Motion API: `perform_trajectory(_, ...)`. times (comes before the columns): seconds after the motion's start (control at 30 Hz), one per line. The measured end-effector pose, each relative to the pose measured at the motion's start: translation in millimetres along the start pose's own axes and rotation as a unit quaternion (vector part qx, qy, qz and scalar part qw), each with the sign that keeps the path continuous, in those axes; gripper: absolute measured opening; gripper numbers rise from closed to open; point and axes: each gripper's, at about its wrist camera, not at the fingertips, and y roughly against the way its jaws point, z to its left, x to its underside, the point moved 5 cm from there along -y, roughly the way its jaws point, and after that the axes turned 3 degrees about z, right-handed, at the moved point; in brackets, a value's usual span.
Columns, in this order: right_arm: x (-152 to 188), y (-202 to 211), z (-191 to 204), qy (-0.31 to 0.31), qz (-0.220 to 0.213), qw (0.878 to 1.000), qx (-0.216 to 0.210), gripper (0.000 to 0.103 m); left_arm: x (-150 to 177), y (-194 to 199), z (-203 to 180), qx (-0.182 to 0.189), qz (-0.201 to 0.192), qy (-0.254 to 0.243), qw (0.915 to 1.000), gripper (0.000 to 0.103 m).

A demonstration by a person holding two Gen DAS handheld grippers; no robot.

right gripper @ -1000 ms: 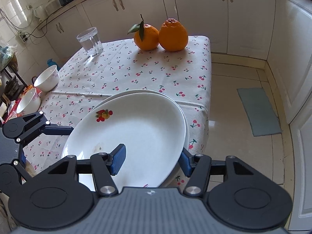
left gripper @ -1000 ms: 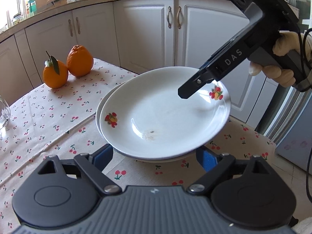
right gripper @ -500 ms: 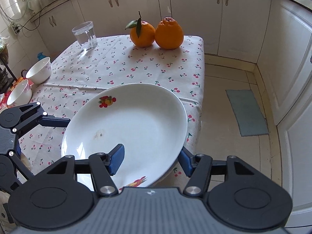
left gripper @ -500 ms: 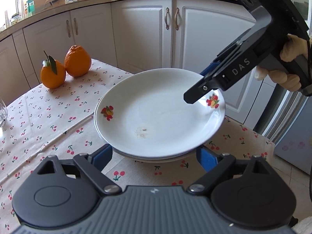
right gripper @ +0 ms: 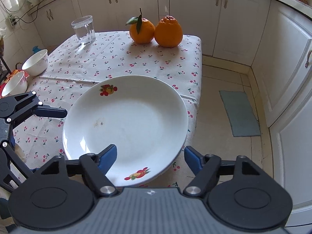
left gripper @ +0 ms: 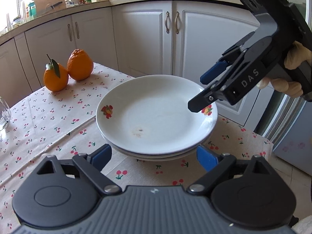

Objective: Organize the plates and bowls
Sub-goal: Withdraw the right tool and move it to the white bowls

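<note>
Sitting square on a second plate, the top plate (left gripper: 156, 115) is resting at the desk's corner nearest the white cabinets, its rim overhanging the desk edge a touch in the right wrist view. Fruit prints are showing on opposite sides of its rim, and a small brownish smudge is lying in its well. The lower plate (left gripper: 156, 157) is peeking out only as a thin rim beneath it.

The right gripper (left gripper: 202, 90) is hovering over the far rim of the stack, jaws standing apart and clamped on nothing; from its own camera one blue pad is hanging above the plate's well and the other outside the rim. The left gripper (left gripper: 154, 159) is hanging at the near side of the stack, jaws spread wide, one pad on either side of the plates, and whether they are touching I cannot tell.

Two oranges (right gripper: 156, 31) are sitting together, touching, at the far edge of the cherry-print desk (right gripper: 109, 62), with a glass mug (right gripper: 83, 30) near the next corner. Two white bowls (right gripper: 25, 72) are standing along the left edge, well apart from the plates.
</note>
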Motion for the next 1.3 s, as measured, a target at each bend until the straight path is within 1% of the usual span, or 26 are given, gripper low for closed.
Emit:
perform_trajectory(0.03, 0, 2, 3, 0.003, -0.004, 1.000, 0.003, 0.090, 0, 3, 0, 0.000, -0.004, 0.001, 1.0000, 0.095)
perform_trajectory(0.1, 0, 7, 10, 0.013, -0.012, 1.000, 0.013, 0.100, 0, 9, 0, 0.000, -0.011, 0.003, 0.9999, 0.098)
perform_trajectory(0.17, 1, 12, 19, 0.025, -0.019, 0.999, 0.020, 0.102, 0, 17, -1, -0.002, -0.020, 0.003, 0.9998, 0.098)
perform_trajectory(0.33, 3, 25, 43, 0.044, -0.034, 0.998, 0.031, 0.103, 3, 43, 1, -0.015, -0.046, 0.005, 0.9988, 0.098)
perform_trajectory(0.5, 5, 34, 74, 0.065, -0.053, 0.996, 0.039, 0.103, 15, 74, 11, -0.037, -0.067, 0.014, 0.9970, 0.100)
perform_trajectory(0.67, 3, 39, 109, 0.080, -0.076, 0.993, 0.038, 0.103, 34, 103, 25, -0.062, -0.075, 0.028, 0.9949, 0.100)
perform_trajectory(0.73, -1, 40, 126, 0.088, -0.088, 0.991, 0.040, 0.103, 44, 115, 30, -0.063, -0.077, 0.035, 0.9944, 0.101)
perform_trajectory(0.9, -11, 41, 166, 0.105, -0.115, 0.987, 0.029, 0.103, 70, 146, 39, -0.083, -0.082, 0.049, 0.9920, 0.101)
perform_trajectory(1.03, -20, 37, 198, 0.107, -0.126, 0.986, 0.018, 0.103, 94, 170, 49, -0.112, -0.085, 0.062, 0.9881, 0.101)
perform_trajectory(1.23, -30, 26, 245, 0.122, -0.130, 0.984, -0.012, 0.103, 136, 203, 77, -0.178, -0.074, 0.101, 0.9760, 0.101)
perform_trajectory(1.3, -33, 21, 260, 0.134, -0.129, 0.982, -0.015, 0.103, 151, 212, 87, -0.198, -0.066, 0.114, 0.9713, 0.101)
